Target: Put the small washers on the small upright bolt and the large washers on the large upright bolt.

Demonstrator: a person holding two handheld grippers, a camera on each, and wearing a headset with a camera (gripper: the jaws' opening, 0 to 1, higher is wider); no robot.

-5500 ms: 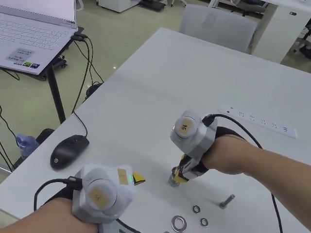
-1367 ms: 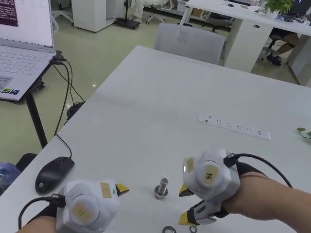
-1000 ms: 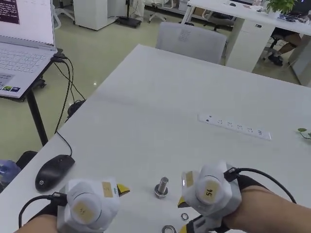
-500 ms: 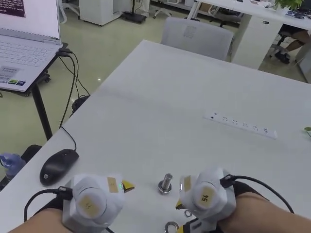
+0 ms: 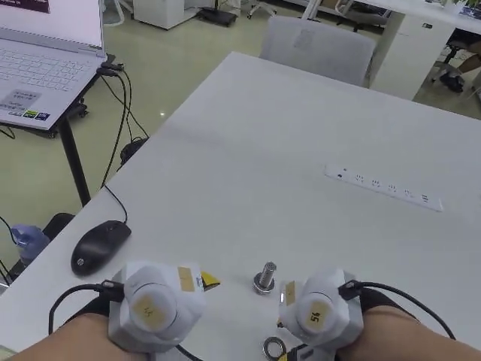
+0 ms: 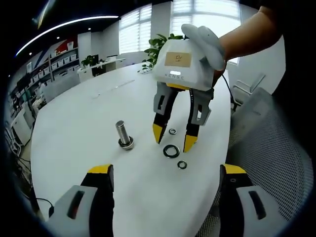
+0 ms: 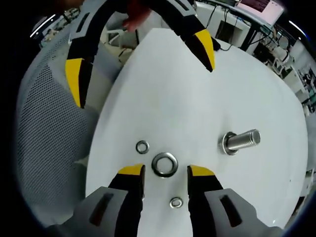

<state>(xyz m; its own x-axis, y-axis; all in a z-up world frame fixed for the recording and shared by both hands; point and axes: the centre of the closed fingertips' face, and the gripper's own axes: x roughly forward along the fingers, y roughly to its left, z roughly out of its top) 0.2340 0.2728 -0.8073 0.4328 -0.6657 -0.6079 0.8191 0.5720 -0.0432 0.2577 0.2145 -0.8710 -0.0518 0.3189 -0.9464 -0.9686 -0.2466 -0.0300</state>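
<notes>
Steel large washer (image 7: pixel 165 164), flat on the white table (image 7: pixel 163 89), lies just ahead of the right claw (image 7: pixel 166 171), centred between its parted jaws. The large upright bolt (image 7: pixel 239 140) stands near, rightward in the right gripper view. The left claw (image 6: pixel 166 170) is apart and empty. In the head view, the right claw's tips are hidden beneath its housing.

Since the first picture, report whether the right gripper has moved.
Yes. The right gripper has pulled back from the upright bolt toward the person, open jaws now flanking the large washer.
</notes>
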